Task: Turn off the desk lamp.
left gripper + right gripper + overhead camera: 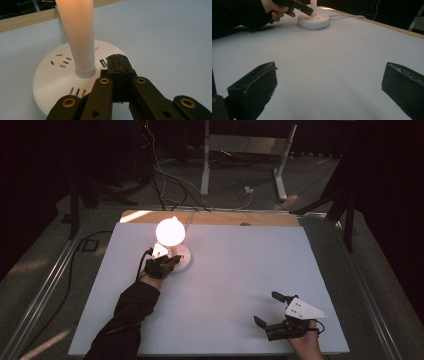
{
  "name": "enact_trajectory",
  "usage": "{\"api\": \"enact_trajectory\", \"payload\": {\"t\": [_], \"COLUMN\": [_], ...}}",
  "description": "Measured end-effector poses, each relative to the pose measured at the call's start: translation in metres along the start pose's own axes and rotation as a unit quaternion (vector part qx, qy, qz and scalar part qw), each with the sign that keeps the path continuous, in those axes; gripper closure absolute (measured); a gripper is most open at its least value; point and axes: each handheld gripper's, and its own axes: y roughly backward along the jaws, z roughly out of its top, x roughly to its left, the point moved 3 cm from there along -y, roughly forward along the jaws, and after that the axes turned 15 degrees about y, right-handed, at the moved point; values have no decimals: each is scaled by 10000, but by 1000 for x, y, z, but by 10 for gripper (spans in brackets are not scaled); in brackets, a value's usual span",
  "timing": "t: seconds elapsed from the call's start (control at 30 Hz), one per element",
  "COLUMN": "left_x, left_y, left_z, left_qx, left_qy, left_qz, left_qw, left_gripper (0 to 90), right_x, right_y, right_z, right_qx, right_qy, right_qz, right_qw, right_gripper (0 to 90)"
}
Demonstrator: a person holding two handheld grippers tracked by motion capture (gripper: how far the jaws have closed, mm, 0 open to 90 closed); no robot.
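While the lamp glowed, my left gripper (176, 261) sat closed on its base.

With its jaws pressed together and nothing between them, I had their tips resting on the white round socket base (53, 75), just beside the lit bulb (170, 232) and its stem (80, 37), at the table's (235, 270) far left. Well apart at the near right, my right gripper (267, 309) hung wide open over bare tabletop.

- No writing, brand, number or sign can be read anywhere.
- The round white socket base (57, 75) of the lit lamp bears slots but no legible label.
- The white counter (240, 270) carries no print.
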Motion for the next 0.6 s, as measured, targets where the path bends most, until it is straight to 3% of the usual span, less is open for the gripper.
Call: {"api": "enact_trajectory", "payload": {"t": [0.6], "left_x": [-1], "left_y": [-6], "left_z": [-5], "left_qx": [82], "left_qy": [-1], "left_qz": [-29], "left_qw": [10000], "left_gripper": [900], "right_x": [0], "right_y": [0], "right_z": [0], "right_qx": [4], "right_qy": [-2], "right_qz": [6], "right_qw": [10000], "right_gripper": [0]}}
